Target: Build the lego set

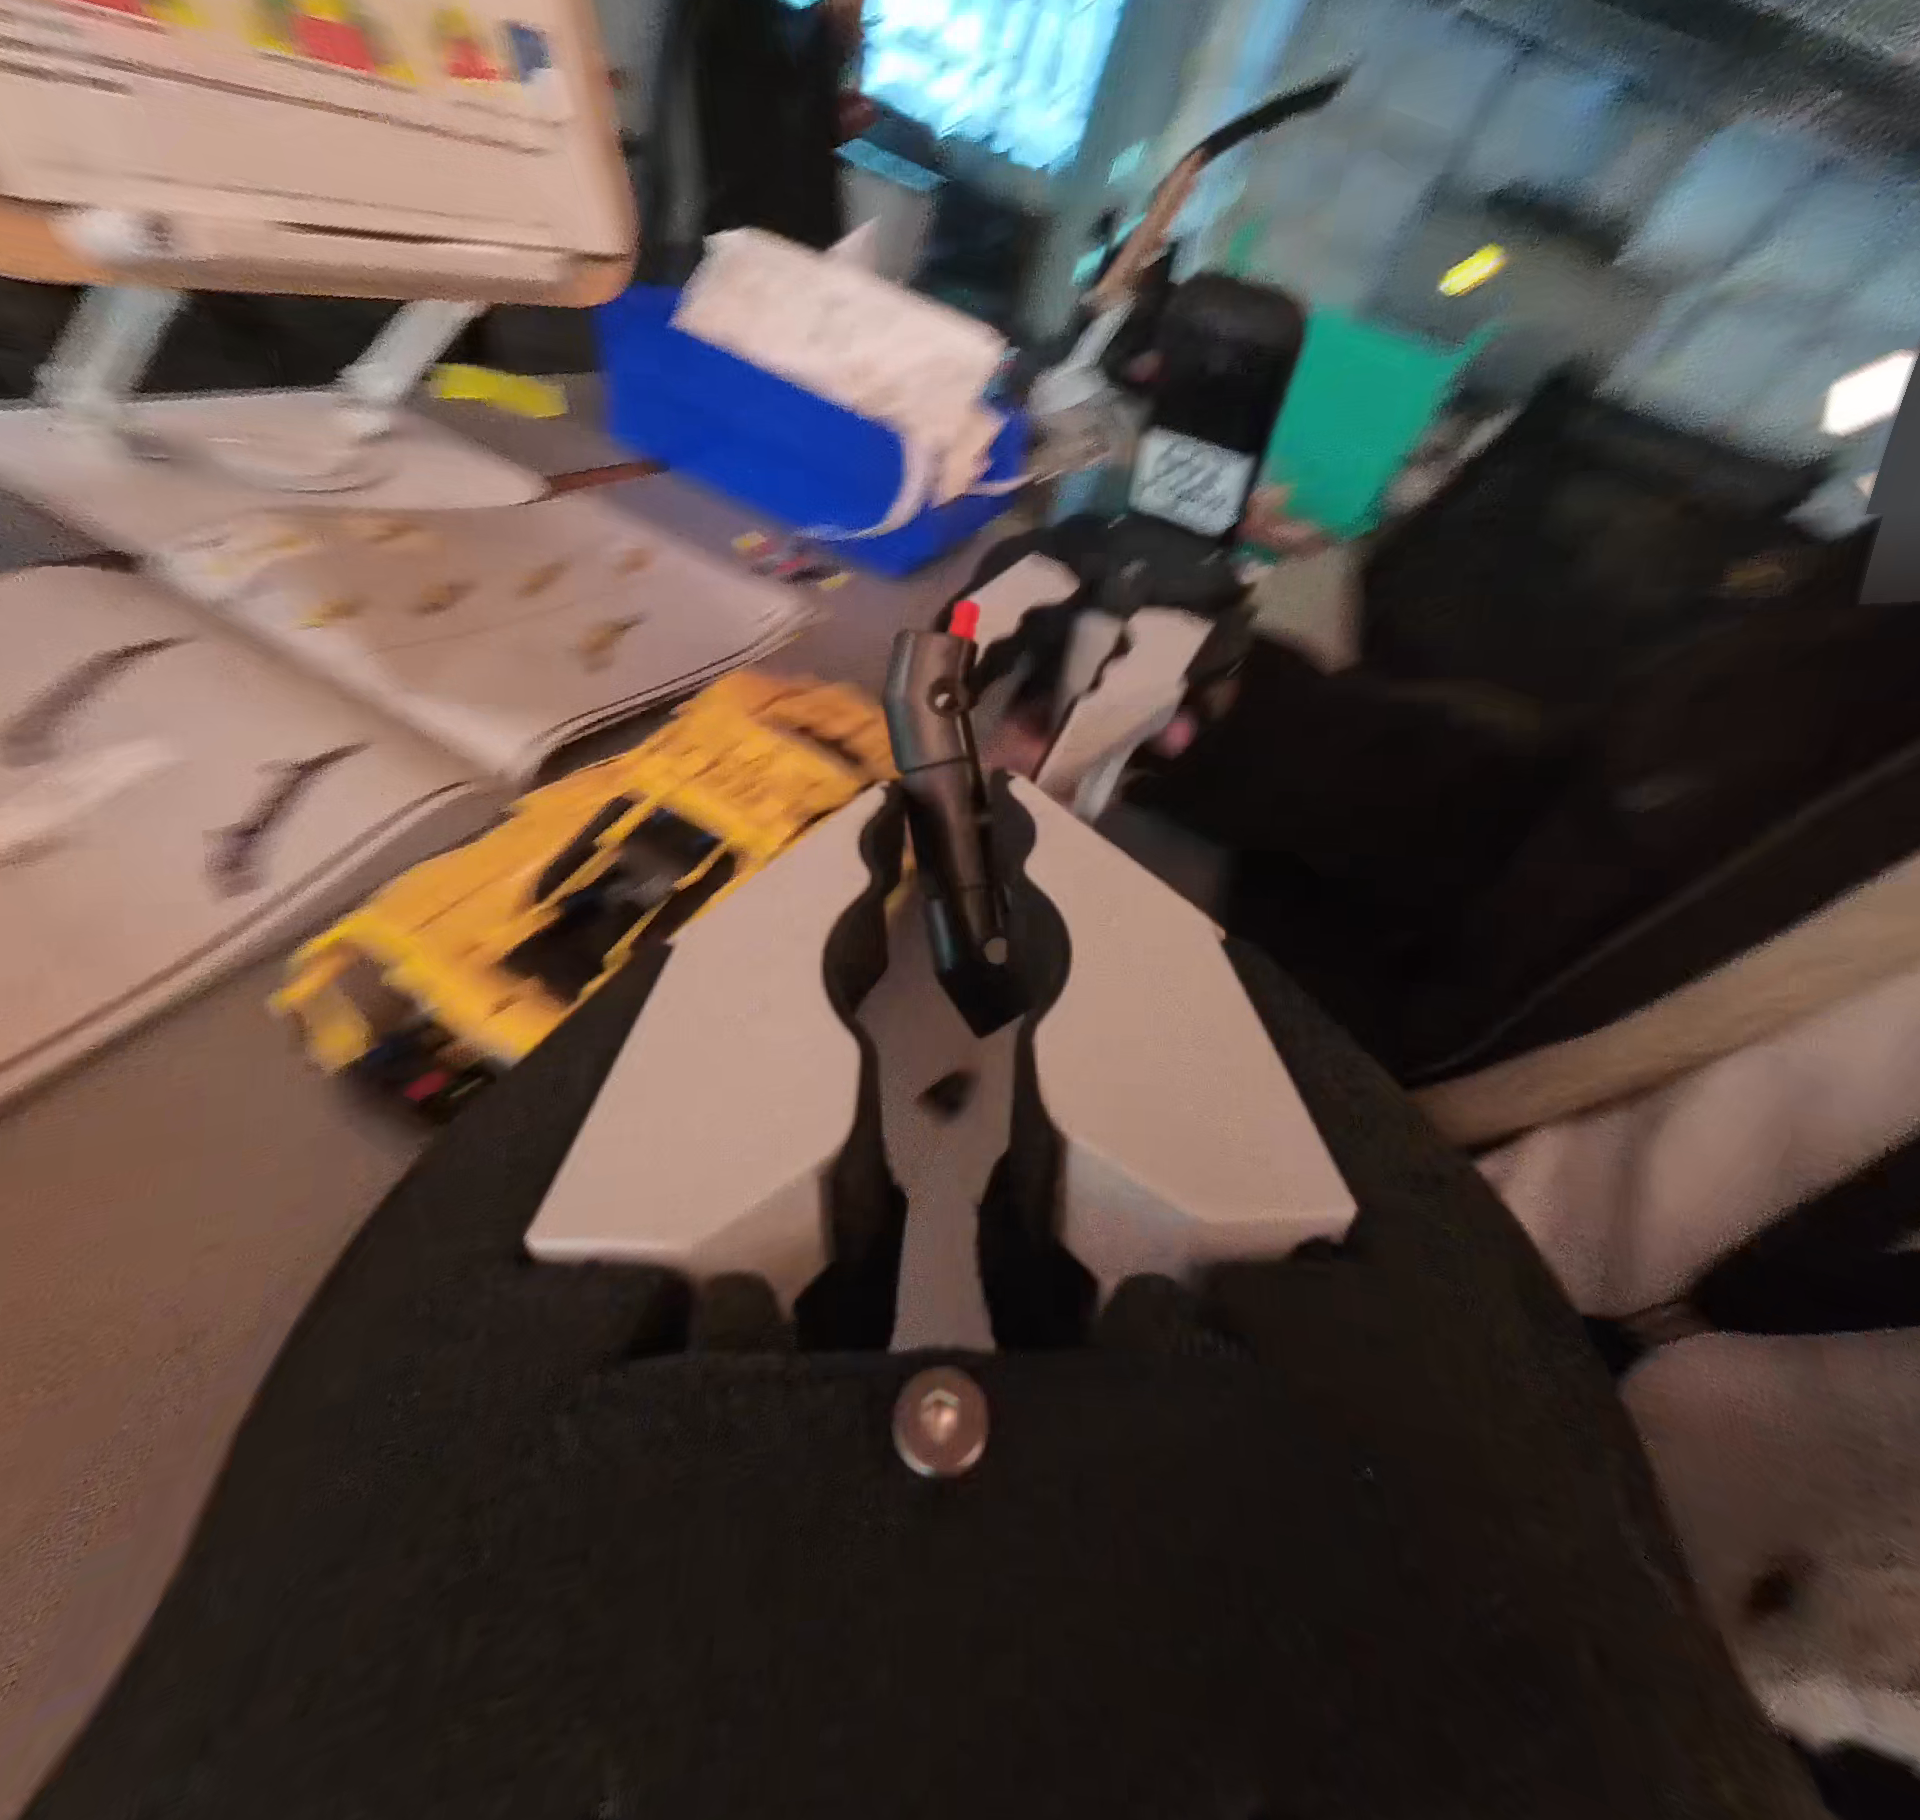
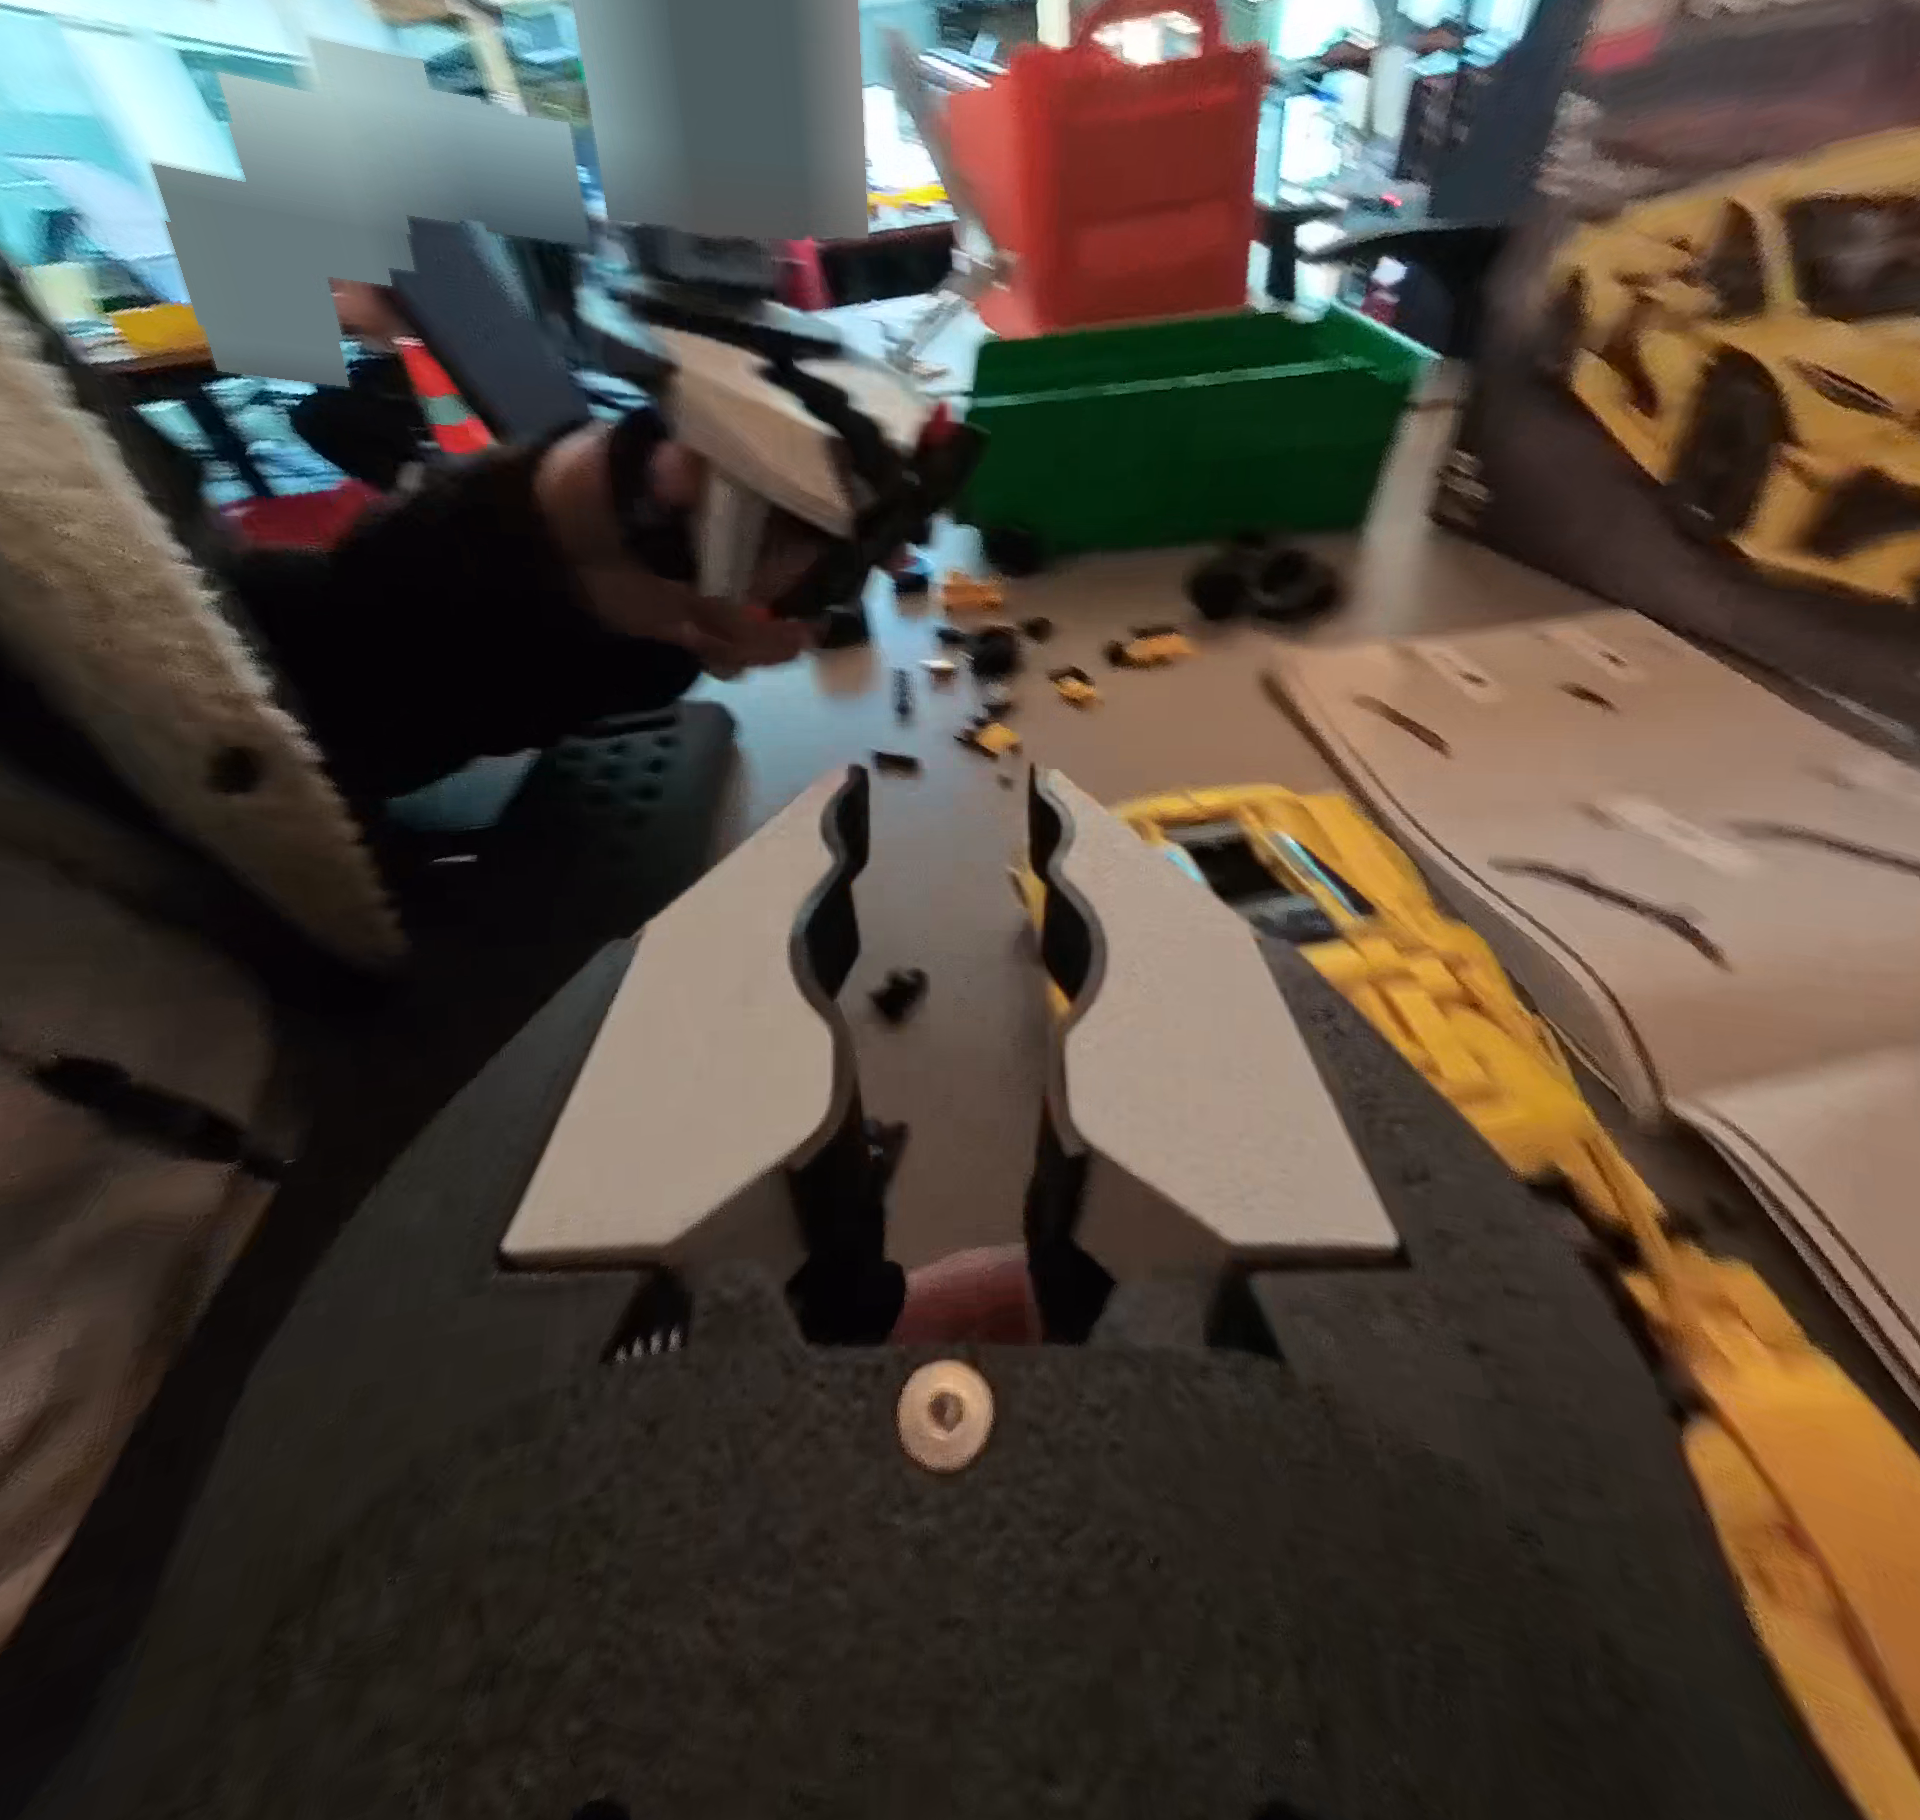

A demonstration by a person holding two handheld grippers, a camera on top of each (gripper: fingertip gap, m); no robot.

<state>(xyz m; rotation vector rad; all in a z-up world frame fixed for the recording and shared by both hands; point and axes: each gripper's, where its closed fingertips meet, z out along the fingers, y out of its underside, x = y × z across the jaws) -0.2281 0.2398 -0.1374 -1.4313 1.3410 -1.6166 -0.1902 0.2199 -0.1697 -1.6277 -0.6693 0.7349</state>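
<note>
Grey table (image 2: 1143, 731) – yellow car (image 2: 1351, 939), booklets (image 2: 1662, 835), bins (image 2: 1174, 440)

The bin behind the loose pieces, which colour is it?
Green bin; right wrist view shows it best.

The right gripper (image 2: 948, 814) hangs over the table (image 2: 1143, 731) with its jaws apart and nothing between them. Just right of it lies the yellow car model (image 2: 1455, 1001), with the open instruction booklet (image 2: 1621, 866) beyond that. Loose pieces (image 2: 1039, 658) scatter ahead, before a green bin (image 2: 1184, 440). The left gripper (image 2: 831, 482) sits left of the bin, blurred.
</note>
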